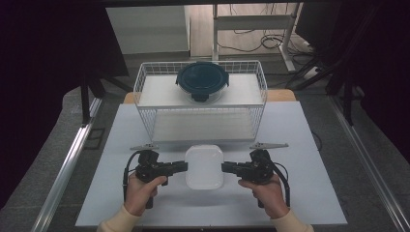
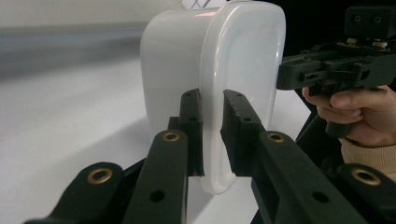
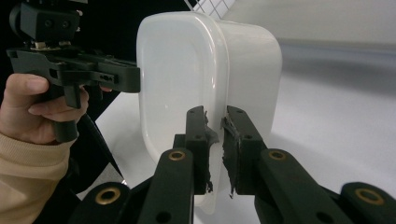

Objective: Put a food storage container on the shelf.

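Observation:
A white rounded-rectangle plastic container [image 1: 204, 166] with a lid sits near the table's front edge, between my two grippers. My left gripper [image 1: 185, 166] is shut on its left rim; in the left gripper view the black jaws [image 2: 212, 135] pinch the rim of the container [image 2: 177, 60]. My right gripper [image 1: 224, 167] is shut on the opposite rim, and its jaws [image 3: 215, 140] clamp the lid edge of the container [image 3: 252, 70]. Each gripper view shows the other gripper [image 2: 299, 74] [image 3: 116, 77] across the box. I cannot tell whether the container touches the table.
A white wire basket [image 1: 145, 96] stands behind the container at the table's far side. A round glass bowl with a dark blue clip lid [image 1: 203, 79] rests on its white top. The white table [image 1: 300, 193] has bare room left and right of my hands.

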